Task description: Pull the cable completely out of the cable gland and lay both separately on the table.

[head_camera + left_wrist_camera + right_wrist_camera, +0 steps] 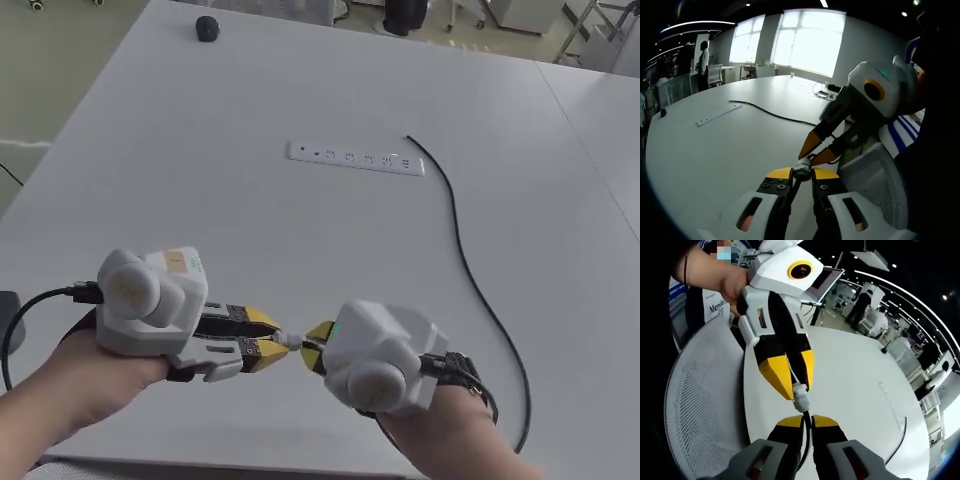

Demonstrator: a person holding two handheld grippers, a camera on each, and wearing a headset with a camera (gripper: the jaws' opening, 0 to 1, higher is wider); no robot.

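Right gripper view: jaws clamp cable (807,429) entering gland (800,396).

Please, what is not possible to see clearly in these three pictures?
Right gripper view: how deep the thin black cable sits inside the white plastic cable gland; the gland itself hides it.
Same view: the cable's other end, hidden between the jaws of the right gripper.
Head view: the small dark round object near the top edge is too small to identify.
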